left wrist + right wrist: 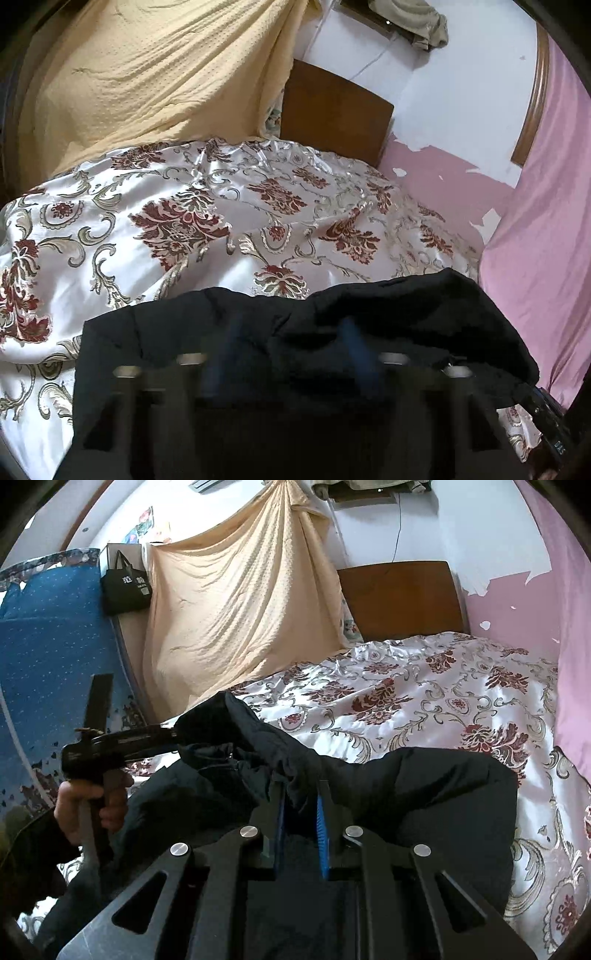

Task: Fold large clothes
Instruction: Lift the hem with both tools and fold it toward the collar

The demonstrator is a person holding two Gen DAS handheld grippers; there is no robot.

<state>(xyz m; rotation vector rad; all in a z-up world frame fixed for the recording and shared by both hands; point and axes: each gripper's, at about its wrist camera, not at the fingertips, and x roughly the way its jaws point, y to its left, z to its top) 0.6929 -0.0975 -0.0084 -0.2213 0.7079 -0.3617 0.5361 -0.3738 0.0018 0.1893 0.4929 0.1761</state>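
Note:
A large black padded garment (424, 794) lies on the bed with the floral satin cover (424, 686); it also fills the lower left wrist view (369, 314). My right gripper (301, 805) is shut on a bunched fold of the black garment between its blue pads (320, 823). My left gripper (177, 738) shows at the left of the right wrist view, held by a hand, its tips pinching a raised edge of the garment. In the left wrist view the left gripper (291, 354) is blurred, with dark cloth over its fingers.
A beige cloth (236, 620) hangs behind the bed beside a brown headboard (402, 598). A pink curtain (569, 646) hangs along the right side. A blue patterned mattress (48, 657) and a black bag (125, 587) stand at the left.

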